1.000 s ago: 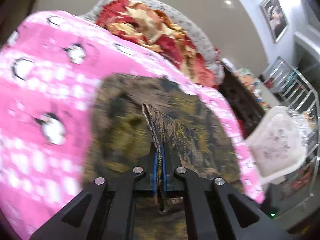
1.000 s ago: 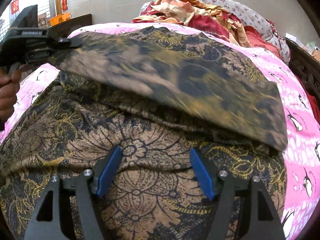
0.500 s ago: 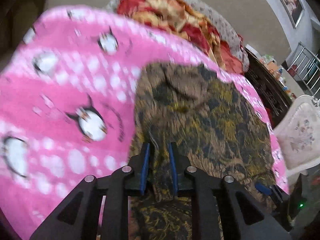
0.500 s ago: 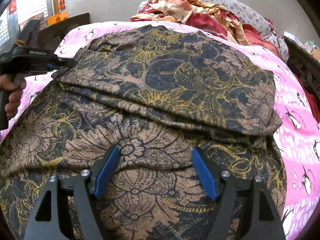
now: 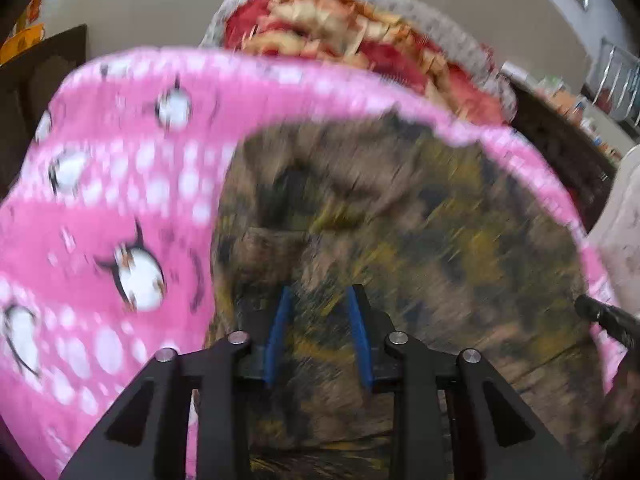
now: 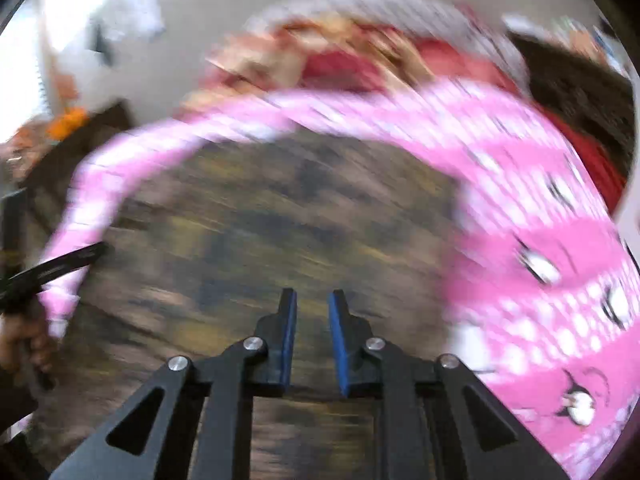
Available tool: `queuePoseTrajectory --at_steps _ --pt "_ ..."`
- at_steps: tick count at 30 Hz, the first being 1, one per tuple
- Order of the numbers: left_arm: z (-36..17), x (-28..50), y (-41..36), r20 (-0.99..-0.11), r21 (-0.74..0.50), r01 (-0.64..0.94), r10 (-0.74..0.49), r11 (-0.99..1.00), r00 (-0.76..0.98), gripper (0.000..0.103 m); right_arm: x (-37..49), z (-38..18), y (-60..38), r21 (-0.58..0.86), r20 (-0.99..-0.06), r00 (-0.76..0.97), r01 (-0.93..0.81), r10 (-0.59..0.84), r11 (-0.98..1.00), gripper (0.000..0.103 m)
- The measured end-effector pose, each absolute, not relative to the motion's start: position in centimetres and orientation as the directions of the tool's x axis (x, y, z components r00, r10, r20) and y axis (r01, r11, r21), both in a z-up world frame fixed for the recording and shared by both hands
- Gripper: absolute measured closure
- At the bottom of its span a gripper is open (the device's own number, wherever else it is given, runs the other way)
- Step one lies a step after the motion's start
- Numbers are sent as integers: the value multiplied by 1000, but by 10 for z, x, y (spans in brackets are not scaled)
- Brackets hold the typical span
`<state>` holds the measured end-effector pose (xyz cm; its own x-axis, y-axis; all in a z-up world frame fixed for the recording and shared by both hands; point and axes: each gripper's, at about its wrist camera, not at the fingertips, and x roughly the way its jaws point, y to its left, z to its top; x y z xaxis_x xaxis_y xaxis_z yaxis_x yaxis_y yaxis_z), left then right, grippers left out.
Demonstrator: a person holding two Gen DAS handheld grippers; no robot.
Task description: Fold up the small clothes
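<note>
Cloth point(image 5: 400, 220) lay folded flat on the pink bed point(image 5: 100, 208), so neither gripper needed a hold: left gripper point(image 5: 319, 332) jaws spread over it, right gripper point(image 6: 313, 336) jaws parted, pinching nothing, probably repositioning.

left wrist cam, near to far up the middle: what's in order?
Left gripper, open → brown-and-gold patterned garment → pink penguin-print blanket → red and cream bedding pile → wall.

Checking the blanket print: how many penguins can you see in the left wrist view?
5 on the pink penguin blanket, one cut off at. The brown batik garment may hide more.
</note>
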<state>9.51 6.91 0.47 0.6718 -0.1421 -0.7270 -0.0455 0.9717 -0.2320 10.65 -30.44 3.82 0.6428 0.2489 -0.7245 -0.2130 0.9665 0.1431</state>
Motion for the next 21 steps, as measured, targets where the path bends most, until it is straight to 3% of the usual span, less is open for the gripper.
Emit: queuePoseTrajectory --at_steps 1,4,8,13,16,19,21 --pt "2 91 70 -708 -243 -34 -153 970 690 95 117 16 -330 113 -788 594 -122 164 986 101" --pt "1 89 79 -691 -300 -29 -196 954 696 95 111 8 -370 265 -746 603 -121 283 957 103" --pt "2 88 83 -686 -318 -35 -204 947 699 95 109 23 -347 92 -772 613 -155 169 984 103" --pt "0 90 73 -704 -264 -48 -158 963 693 95 131 67 -328 96 -670 722 -147 173 984 96" --pt "0 91 74 -704 -263 -49 -157 963 692 95 175 58 -325 85 -702 698 -115 141 990 96" --pt "0 91 75 -702 -277 -49 -168 960 693 95 219 7 -343 66 -807 586 -42 78 997 94" --pt "0 91 75 -701 -278 -50 -168 959 693 95 219 7 -360 177 -778 607 -39 164 983 93"
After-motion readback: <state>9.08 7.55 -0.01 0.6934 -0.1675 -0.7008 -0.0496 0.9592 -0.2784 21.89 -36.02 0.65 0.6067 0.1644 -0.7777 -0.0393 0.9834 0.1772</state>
